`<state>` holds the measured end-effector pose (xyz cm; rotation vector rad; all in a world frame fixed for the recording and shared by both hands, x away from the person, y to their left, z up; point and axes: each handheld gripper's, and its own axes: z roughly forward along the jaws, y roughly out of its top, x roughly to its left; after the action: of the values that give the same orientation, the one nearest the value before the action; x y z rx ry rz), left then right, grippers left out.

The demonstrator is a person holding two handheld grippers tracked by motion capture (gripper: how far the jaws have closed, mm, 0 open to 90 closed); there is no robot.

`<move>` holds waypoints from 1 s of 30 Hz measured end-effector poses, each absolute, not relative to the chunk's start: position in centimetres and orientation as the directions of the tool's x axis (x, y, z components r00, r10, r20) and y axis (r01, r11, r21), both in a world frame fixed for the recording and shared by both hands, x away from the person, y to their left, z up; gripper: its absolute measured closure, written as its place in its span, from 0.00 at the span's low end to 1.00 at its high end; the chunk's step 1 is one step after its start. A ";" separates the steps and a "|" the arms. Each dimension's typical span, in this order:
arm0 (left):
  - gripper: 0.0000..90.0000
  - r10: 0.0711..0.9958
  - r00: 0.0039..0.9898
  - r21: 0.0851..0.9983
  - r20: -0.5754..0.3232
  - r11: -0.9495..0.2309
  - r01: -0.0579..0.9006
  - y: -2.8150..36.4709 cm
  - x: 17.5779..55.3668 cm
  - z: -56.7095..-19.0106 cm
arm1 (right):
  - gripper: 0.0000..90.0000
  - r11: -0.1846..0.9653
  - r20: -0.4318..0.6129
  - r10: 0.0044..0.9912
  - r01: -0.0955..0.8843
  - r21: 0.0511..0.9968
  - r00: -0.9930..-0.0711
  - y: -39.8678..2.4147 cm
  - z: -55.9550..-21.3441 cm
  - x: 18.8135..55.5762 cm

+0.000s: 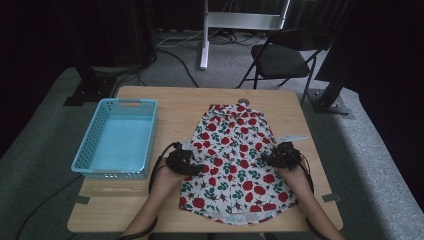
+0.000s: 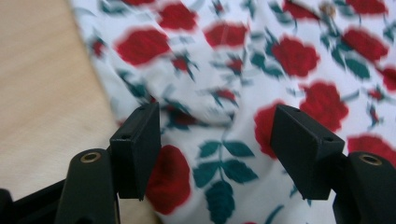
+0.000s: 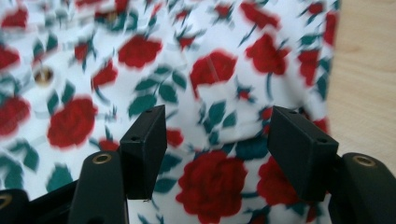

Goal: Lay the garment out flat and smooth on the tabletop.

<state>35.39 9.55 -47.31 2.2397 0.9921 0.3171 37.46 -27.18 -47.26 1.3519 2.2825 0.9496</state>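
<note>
Basket: a light-blue plastic basket (image 1: 120, 137) stood at the left of the wooden table (image 1: 170, 102), well apart from the shirt.
Left gripper: the left gripper (image 1: 186, 163) sat at the shirt's left edge, about halfway down the garment, held in the person's left hand (image 1: 167, 179). In the left gripper view (image 2: 217, 149) its jaws stood apart with nothing pinched; floral cloth lay under the gap, and bare table showed beside the left jaw.
Shirt: the white shirt (image 1: 232, 160) printed with red roses and green leaves lay flat on the table, right of the basket, collar towards the far edge and hem towards the person. A button (image 3: 43, 75) showed in the right gripper view.
Right gripper: the right gripper (image 1: 281, 156) sat at the shirt's right edge, level with the left one, in the person's right hand (image 1: 295, 175). In the right gripper view (image 3: 217, 151) its jaws also stood spread and held nothing, with cloth under them and table wood at the right.
Chair: a black folding chair (image 1: 282, 57) stood on the floor beyond the table.
</note>
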 end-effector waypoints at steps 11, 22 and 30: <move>0.38 0.718 0.697 0.647 -0.001 -0.531 0.547 9.0 33.5 -47.3 | 0.32 0.446 0.007 0.793 0.588 0.675 -0.610 -28.1 -47.9 38.2; 0.38 0.700 0.714 0.655 -0.006 -0.536 0.532 8.7 32.6 -47.4 | 0.32 0.456 0.010 0.775 0.570 0.683 -0.632 -29.4 -48.0 38.3; 0.38 0.718 0.696 0.679 0.009 -0.515 0.523 8.6 31.9 -47.3 | 0.33 0.447 0.010 0.780 0.568 0.691 -0.626 -29.9 -48.1 37.1</move>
<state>31.89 8.60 -47.26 2.2395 0.9439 0.3807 37.15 -29.90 -48.09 1.1536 2.3923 0.9665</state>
